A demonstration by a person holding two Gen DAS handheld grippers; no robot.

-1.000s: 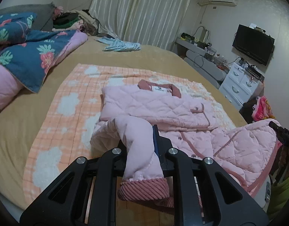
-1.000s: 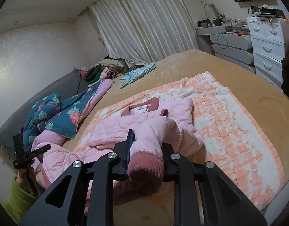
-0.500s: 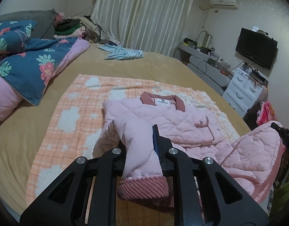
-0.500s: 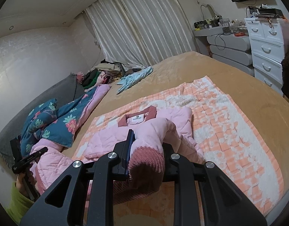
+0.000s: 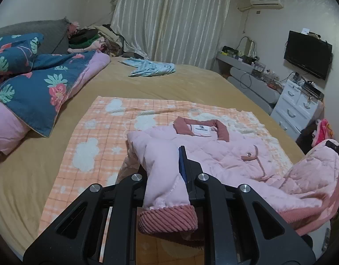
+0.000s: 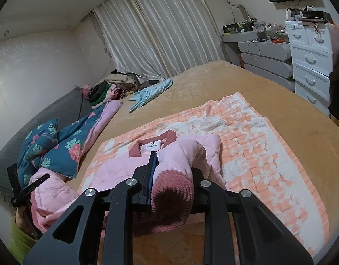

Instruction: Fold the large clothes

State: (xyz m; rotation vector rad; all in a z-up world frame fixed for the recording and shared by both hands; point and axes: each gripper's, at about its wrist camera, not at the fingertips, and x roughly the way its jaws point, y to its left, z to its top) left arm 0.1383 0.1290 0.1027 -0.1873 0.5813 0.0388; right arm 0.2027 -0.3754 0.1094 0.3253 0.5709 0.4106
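Observation:
A pink quilted jacket (image 5: pixel 222 152) with a dark pink collar lies face up on an orange and white checked blanket (image 5: pixel 98 145) on the bed. My left gripper (image 5: pixel 167 172) is shut on one sleeve just above its ribbed dark pink cuff (image 5: pixel 167 219), which hangs toward the camera. My right gripper (image 6: pixel 172 170) is shut on the other sleeve at its ribbed cuff (image 6: pixel 171 190). Both sleeves are lifted off the jacket's (image 6: pixel 118 170) body and pulled toward the bed's near edge. At the right edge of the left wrist view the other gripper (image 5: pixel 336 149) shows beside bunched pink fabric.
A blue floral quilt (image 5: pixel 30 84) with pink lining lies heaped at the bed's left. A light blue garment (image 5: pixel 151 69) lies further back near a pile of clothes (image 5: pixel 92 37) by the curtains. White drawers (image 6: pixel 311 55) and a grey dresser (image 6: pixel 266 50) stand right of the bed.
Both grippers have drawn back toward the near edge of the bed with the sleeves still held. The jacket's lower part has been pulled along, and more of the bed shows.

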